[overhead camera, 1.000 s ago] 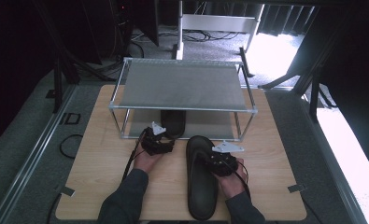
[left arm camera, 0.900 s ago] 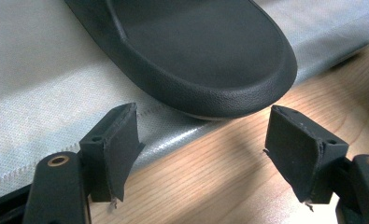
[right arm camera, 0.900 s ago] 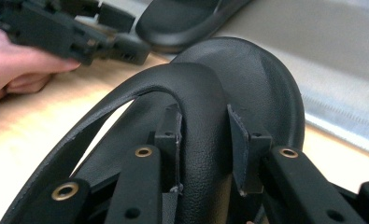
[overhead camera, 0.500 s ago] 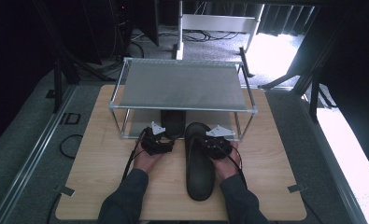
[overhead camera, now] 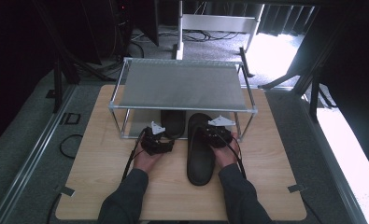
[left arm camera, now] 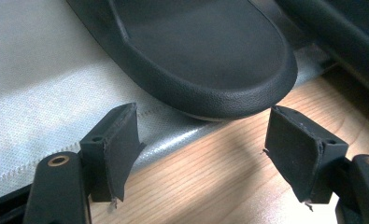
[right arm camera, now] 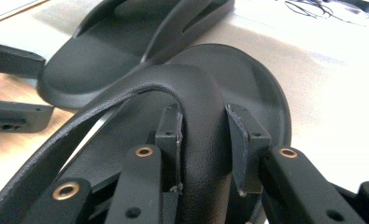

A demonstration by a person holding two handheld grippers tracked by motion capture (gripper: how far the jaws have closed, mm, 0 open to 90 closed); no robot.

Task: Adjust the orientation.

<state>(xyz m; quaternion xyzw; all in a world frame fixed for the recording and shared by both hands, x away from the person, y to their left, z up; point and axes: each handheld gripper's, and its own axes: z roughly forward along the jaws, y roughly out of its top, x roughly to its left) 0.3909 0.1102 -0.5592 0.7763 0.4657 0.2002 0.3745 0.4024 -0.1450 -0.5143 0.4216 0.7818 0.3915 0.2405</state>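
Note:
Two black slide sandals. One sandal (overhead camera: 173,122) (left arm camera: 196,51) (right arm camera: 126,37) lies on the grey mat under the wire shelf rack (overhead camera: 182,84). The other sandal (overhead camera: 200,151) (right arm camera: 205,116) lies on the wooden table with its toe at the rack's front. My right gripper (overhead camera: 215,135) (right arm camera: 203,149) is shut on this sandal's strap. My left gripper (overhead camera: 159,140) (left arm camera: 201,149) is open, its jaws wide apart just short of the heel of the sandal under the rack, holding nothing.
The rack's grey mat (left arm camera: 42,93) covers its lower level, edge meeting the wooden table (overhead camera: 102,177). Rack legs (overhead camera: 124,123) stand at its front corners. Cables trail from both grippers. Dark floor and metal frames surround the table.
My right gripper has pushed its sandal forward and leftward, so its toe now reaches the rack's front beside the other sandal. The left gripper has stayed in place.

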